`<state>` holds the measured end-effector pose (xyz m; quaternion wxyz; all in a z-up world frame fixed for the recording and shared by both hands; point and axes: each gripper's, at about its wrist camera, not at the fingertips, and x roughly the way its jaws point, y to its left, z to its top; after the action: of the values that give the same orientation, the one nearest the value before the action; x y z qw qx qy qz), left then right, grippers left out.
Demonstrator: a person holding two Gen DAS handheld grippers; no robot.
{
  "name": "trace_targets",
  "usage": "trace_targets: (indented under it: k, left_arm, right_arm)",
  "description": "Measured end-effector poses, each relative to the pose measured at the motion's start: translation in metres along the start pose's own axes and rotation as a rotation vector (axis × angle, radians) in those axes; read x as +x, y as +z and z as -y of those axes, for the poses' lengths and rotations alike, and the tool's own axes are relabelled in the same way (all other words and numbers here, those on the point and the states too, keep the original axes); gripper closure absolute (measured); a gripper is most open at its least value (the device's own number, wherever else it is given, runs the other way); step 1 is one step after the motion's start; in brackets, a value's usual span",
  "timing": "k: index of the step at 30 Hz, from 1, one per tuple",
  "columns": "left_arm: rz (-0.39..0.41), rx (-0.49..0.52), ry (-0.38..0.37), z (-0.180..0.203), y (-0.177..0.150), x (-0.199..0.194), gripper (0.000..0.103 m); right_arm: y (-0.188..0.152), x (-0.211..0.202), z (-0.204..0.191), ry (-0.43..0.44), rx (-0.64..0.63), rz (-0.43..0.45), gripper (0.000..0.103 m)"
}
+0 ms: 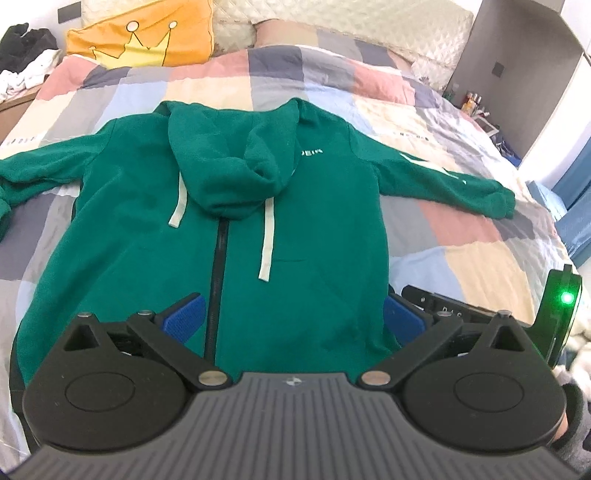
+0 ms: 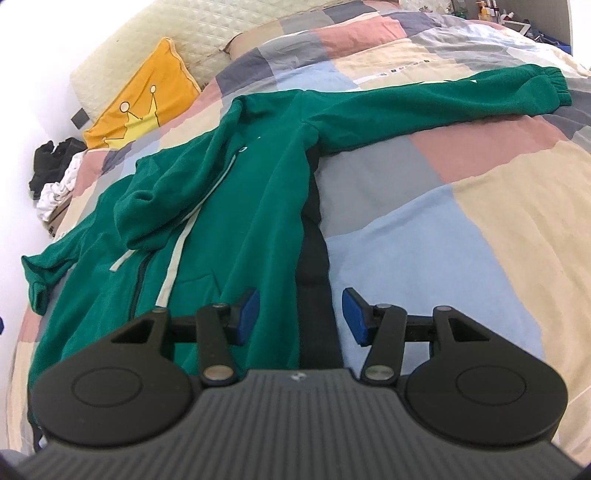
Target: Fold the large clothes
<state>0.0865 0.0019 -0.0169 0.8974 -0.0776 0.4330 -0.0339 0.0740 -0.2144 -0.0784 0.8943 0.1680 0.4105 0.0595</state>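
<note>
Green hoodie (image 1: pixel 295 229) lies flat on the patchwork quilt (image 1: pixel 461 236), front up, sleeves out, hood folded down. My left gripper (image 1: pixel 293 314) hangs spread over its hem; my right gripper (image 2: pixel 300 314) spread above its side edge, gripping nothing.

Your left wrist camera looks steeply down from above the hem of the green hoodie (image 1: pixel 295 206), facing up its zipper toward the orange pillow (image 1: pixel 144 33) — close. Your right wrist camera sits over the hoodie's (image 2: pixel 229 206) right side seam, angled across it. Both views share the hoodie, the pillow (image 2: pixel 144 99) and the patchwork quilt (image 1: pixel 461 236).
</note>
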Motion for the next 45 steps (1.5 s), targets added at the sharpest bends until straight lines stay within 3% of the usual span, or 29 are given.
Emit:
trace_targets:
  k: [17, 22, 30, 34, 38, 42, 45]
  left_arm:
    - [0.025, 0.024, -0.047, 0.013, -0.002, 0.001, 0.0]
    - [0.048, 0.036, -0.038, 0.012, -0.003, 0.015, 0.0]
    - [0.077, 0.031, 0.038, -0.002, -0.011, 0.048, 0.0]
    - [0.06, 0.031, 0.067, -0.013, -0.015, 0.063, 0.0]
    - [0.048, 0.02, 0.071, -0.025, -0.02, 0.077, 0.0]
    - [0.018, 0.008, 0.053, -0.038, -0.024, 0.097, 0.0]
    - [0.015, 0.034, 0.099, -0.038, -0.026, 0.111, 0.0]
  right_arm:
    - [0.007, 0.0, 0.014, -0.025, 0.052, 0.021, 0.05]
    - [0.023, 0.002, 0.029, -0.074, 0.086, 0.054, 0.05]
    - [0.065, -0.001, 0.08, -0.13, 0.279, 0.118, 0.048]
    - [0.084, 0.013, 0.112, -0.075, 0.405, 0.083, 0.044]
    - [0.11, 0.028, 0.146, -0.148, 0.43, 0.099, 0.044]
    - [0.123, 0.046, 0.183, -0.124, 0.451, 0.14, 0.044]
    - [0.128, 0.066, 0.219, -0.061, 0.529, 0.173, 0.044]
